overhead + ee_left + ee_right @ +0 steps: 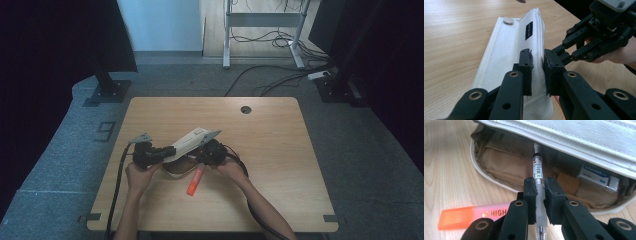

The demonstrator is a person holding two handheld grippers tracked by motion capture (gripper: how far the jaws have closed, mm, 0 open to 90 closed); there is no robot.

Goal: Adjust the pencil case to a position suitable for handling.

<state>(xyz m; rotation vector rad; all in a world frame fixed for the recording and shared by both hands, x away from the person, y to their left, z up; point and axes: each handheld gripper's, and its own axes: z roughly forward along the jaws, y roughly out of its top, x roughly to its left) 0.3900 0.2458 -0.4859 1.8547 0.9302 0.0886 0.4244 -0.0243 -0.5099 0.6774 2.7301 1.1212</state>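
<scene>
Pen (pixel 538 170), clear-barrelled with a barcode label, sits clamped between the pads of your right gripper (pixel 540 192), its far end pointing into the open mouth of the white pencil case (pixel 579 137). The tip is right at the opening, under the raised white flap; whether it touches the tan lining you cannot tell from the right gripper view. Inside the case, to the right of the pen, lie a small tan block and a white-and-blue eraser (pixel 596 178) against the lining.

Your left gripper (pixel 537 72) is closed on the upper edge of the pencil case (pixel 509 52), pinching a fold of the white fabric and holding that flap up off the table. In the left gripper view you see a small black label and a white snap on the outer face of the case, and your right gripper (pixel 596 37) just beyond it at the right.

From the high view, the pencil case (pixel 192 140) lies slantwise in the near-left part of the wooden table (pixel 280 150), between your left gripper (pixel 147 155) and your right gripper (pixel 210 152). An orange highlighter (pixel 195 181) lies flat on the table just near of the case, close to your right hand; in the right gripper view the highlighter (pixel 471 216) shows at the lower left, apart from the pen.
</scene>
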